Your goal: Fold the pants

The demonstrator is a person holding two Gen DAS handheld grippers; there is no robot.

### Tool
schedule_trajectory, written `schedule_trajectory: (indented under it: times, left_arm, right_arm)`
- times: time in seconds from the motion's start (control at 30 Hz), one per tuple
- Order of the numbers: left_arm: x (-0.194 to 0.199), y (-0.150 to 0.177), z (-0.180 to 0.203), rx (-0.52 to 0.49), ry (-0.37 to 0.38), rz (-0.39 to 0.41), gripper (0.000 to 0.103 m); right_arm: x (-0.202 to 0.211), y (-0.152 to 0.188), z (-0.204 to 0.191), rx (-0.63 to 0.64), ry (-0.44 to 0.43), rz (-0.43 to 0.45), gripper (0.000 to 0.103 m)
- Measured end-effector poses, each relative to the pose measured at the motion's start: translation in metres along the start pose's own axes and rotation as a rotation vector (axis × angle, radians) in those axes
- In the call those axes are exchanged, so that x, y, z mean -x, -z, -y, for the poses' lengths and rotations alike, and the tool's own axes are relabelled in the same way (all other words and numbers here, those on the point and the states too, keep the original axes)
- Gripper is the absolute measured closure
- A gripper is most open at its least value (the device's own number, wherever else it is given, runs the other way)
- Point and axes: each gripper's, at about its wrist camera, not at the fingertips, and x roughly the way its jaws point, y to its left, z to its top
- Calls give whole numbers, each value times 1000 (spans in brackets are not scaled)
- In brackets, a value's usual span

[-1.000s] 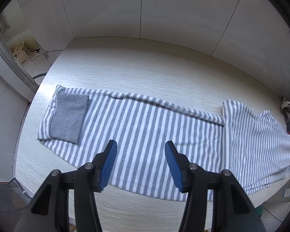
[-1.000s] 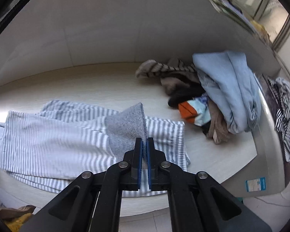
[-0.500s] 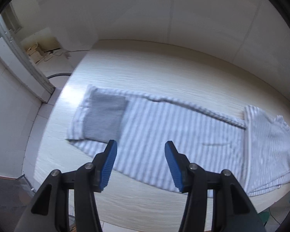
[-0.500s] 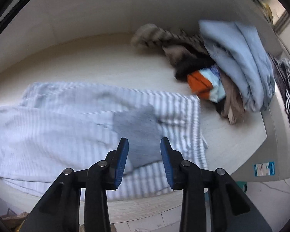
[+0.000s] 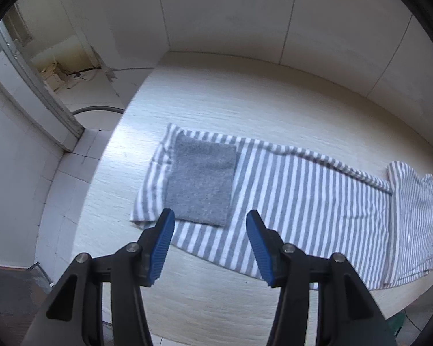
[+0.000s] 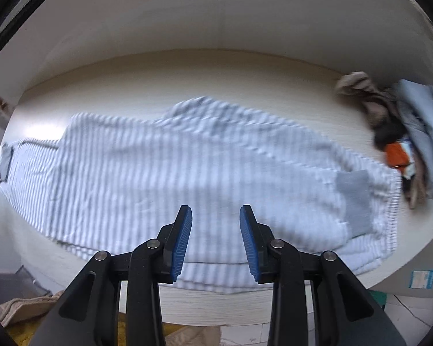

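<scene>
While both tools hang over the cloth with nothing in them, the scene reads as follows.

Left gripper (image 5: 210,246): blue pads parted, nothing between them, poised above the near edge of the striped pants (image 5: 297,199) just below a grey patch (image 5: 202,184).

Right gripper (image 6: 215,240): pads apart and empty, above the near edge of the pants; this view is blurred.

Pants: grey-and-white striped, spread lengthwise across the table (image 5: 245,106). In the left view one end carries the grey patch; the far right end lies doubled over itself. In the right view a second grey patch (image 6: 355,199) sits by the gathered band at the right end.

Step in hand: judging by the layout, one fold is laid and released, and both hands are lining up for the next hold.

Next move: probably each gripper needs to pinch an edge or corner through all layers, lift together, and carry the cloth over evenly so it does not skew.

Surface: pale wood-grain tabletop, with a heap of other clothes (image 6: 401,132) at its right end, close to the pants.

Room: plain white panelled wall behind; pale tiled floor and some cables to the left.
</scene>
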Motion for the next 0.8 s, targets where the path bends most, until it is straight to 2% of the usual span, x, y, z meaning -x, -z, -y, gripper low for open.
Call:
schedule_trajectory:
  times: [0.13,0.27,0.47,0.53,0.63,0.67,0.7,0.8]
  left_arm:
    - [-18,-3,-4,8,48,-35,49]
    - [-34,-5,-11,-2,20,-47,50]
    - [-33,-2,-8,-53,20,-32,50]
    - [-32,0,-9,-55,14,-24,56]
    - [-29,0,-15,-59,5,-16,75]
    - [-29,0,-18,-58,-1,-16,84]
    - [-29,0,-23,-55,3,-18,88]
    - [-28,-2,-30,-44,36,-28,91]
  right_arm:
    - [-2,4,-26,22,-28,-19,68]
    - [-3,7,-46,45,-46,-23,68]
    - [-10,13,-70,52,-56,-46,68]
    - [-15,14,-77,55,-59,-61,68]
    - [-23,18,-88,58,-62,-82,68]
    - [-26,18,-91,59,-62,-87,68]
    - [-28,19,-93,59,-59,-91,68]
    - [-32,15,-97,56,-43,-85,67]
